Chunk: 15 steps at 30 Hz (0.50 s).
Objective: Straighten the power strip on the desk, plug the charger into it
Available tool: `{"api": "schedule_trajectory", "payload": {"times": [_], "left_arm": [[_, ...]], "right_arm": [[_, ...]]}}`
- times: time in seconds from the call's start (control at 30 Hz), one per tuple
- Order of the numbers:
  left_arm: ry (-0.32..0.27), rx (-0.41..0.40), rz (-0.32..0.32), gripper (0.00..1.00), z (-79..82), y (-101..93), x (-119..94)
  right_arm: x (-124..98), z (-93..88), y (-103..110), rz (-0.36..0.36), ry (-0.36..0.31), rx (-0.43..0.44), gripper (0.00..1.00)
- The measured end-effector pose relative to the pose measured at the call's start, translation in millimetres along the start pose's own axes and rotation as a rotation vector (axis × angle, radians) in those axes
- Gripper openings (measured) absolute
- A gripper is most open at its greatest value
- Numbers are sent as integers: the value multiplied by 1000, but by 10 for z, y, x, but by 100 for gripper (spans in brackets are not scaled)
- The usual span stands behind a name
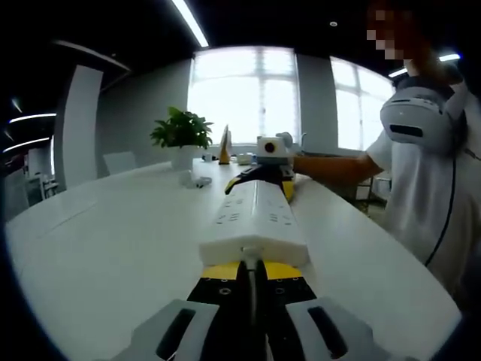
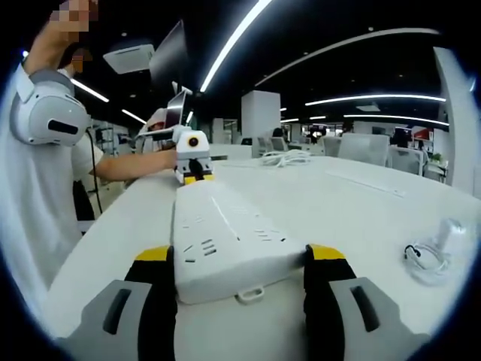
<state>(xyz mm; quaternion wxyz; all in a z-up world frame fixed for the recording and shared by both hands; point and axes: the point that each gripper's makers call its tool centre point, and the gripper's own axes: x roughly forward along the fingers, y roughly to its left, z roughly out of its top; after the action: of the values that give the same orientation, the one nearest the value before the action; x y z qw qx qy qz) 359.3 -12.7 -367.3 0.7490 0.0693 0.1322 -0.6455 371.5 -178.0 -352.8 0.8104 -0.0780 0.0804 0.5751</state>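
A long white power strip (image 1: 257,214) lies on the white desk (image 1: 113,248), held at both ends. In the left gripper view, my left gripper (image 1: 252,274) has its jaws nearly together at the strip's near end, pinching something thin there. My right gripper (image 1: 269,167) shows at the far end. In the right gripper view, the power strip (image 2: 225,241) sits between the jaws of my right gripper (image 2: 240,263), yellow pads pressed on both long sides. The left gripper (image 2: 192,159) holds the far end. A white charger (image 2: 445,236) with coiled cable lies at the right, also visible as the charger (image 1: 194,180) near the plant.
A person in a white shirt (image 1: 428,188) stands at the desk edge. A potted plant (image 1: 181,135) and small items stand at the desk's far end. A white cable (image 2: 287,158) lies further back. Office chairs (image 2: 364,147) stand beyond.
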Motion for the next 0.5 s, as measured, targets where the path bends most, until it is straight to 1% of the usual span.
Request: {"api": "schedule_trajectory", "payload": {"times": [0.2, 0.5], "left_arm": [[0, 0, 0, 11, 6, 51, 10], [-2, 0, -3, 11, 20, 153, 29]], "right_arm": [[23, 1, -46, 1, -1, 0, 67], [41, 9, -111, -21, -1, 4, 68]]}}
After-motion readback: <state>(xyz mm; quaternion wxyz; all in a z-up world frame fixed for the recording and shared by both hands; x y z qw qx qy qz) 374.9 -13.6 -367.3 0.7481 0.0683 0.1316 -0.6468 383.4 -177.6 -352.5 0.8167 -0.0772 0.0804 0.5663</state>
